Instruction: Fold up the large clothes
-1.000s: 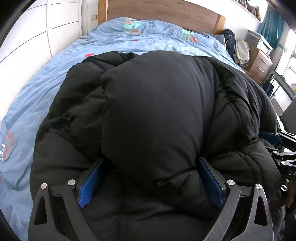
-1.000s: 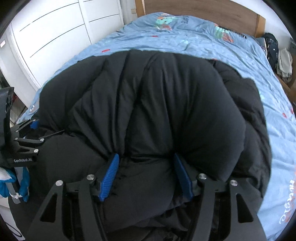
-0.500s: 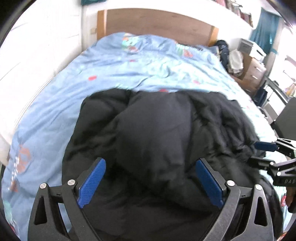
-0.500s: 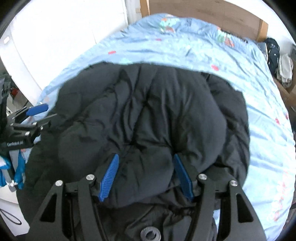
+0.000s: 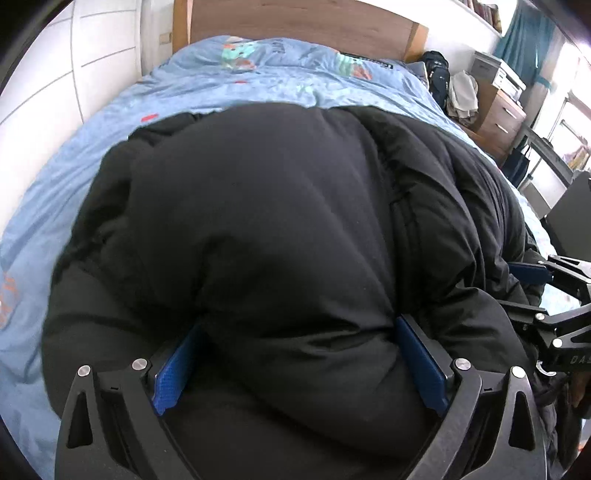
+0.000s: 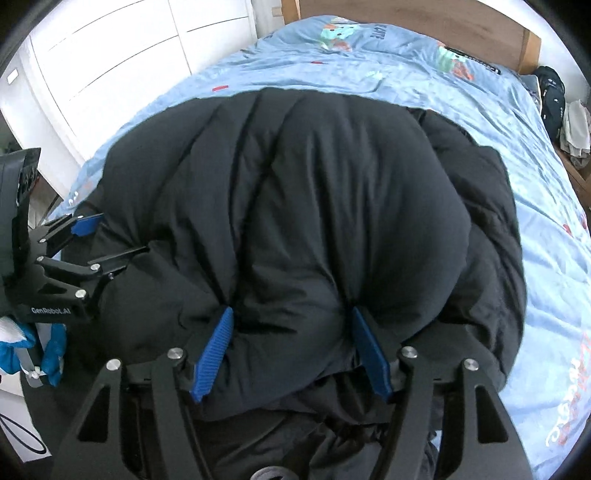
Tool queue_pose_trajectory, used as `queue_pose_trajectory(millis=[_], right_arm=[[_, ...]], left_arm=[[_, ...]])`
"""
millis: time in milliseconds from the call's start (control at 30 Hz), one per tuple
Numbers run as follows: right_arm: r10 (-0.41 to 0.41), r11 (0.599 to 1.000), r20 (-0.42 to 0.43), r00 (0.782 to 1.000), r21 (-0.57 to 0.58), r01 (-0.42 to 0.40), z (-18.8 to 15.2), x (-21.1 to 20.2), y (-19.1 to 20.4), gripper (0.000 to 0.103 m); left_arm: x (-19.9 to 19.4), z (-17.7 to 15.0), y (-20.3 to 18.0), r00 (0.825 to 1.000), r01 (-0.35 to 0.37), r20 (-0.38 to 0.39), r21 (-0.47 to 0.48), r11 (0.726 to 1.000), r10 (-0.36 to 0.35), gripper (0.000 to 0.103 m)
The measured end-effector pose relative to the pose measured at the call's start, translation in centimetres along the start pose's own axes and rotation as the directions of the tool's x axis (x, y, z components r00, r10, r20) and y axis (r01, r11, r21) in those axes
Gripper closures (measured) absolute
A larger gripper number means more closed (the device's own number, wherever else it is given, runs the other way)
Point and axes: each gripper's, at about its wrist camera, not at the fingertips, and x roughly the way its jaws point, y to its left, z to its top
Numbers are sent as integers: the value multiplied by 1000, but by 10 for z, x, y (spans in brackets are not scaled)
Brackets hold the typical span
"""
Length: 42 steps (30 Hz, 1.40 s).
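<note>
A big black puffer jacket [image 5: 280, 229] lies folded in a thick bundle on a blue bed and fills both views; it also shows in the right wrist view [image 6: 314, 206]. My left gripper [image 5: 295, 354] has its blue pads wide apart, pressed into a bulging fold of the jacket. My right gripper [image 6: 291, 347] is shut on a thick fold of the jacket, pads squeezing it from both sides. The right gripper also shows at the right edge of the left wrist view [image 5: 546, 295], the left gripper at the left edge of the right wrist view [image 6: 74, 251].
The blue patterned bedspread [image 5: 258, 74] runs to a wooden headboard [image 5: 295, 22]. White wardrobe doors [image 6: 110, 66] stand on the left. A wooden dresser [image 5: 498, 110] with clothes and a dark bag [image 5: 437, 77] stands at the right of the bed.
Half a second ago both grippers were higher, with the jacket lower and smaller in view. Now they are down against it again, the jacket bulging between the pads.
</note>
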Motion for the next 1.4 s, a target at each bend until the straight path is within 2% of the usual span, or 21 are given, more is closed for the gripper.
queue_pose_trajectory(millis=[267,633,1067,1400], right_arm=[[-9,1000,57,998,-15,10,-14,13,0,36],[-45,999,142,989,-20,48,-34,10,8,36],[-90,996,139,986,4,90,-42,5,22,35],[-103,995,176,979,13,102,-48,-9,24,35]], left_arm=[[2,-10,-8,998,-32,61,24,999,31,3],[2,-15,-7,992,-48,119,34,998,44,3],[-3,-15,-12,991,-66,121,34,997,61,3],[-10,-19,-7,989,-35,143,27,999,31,3]])
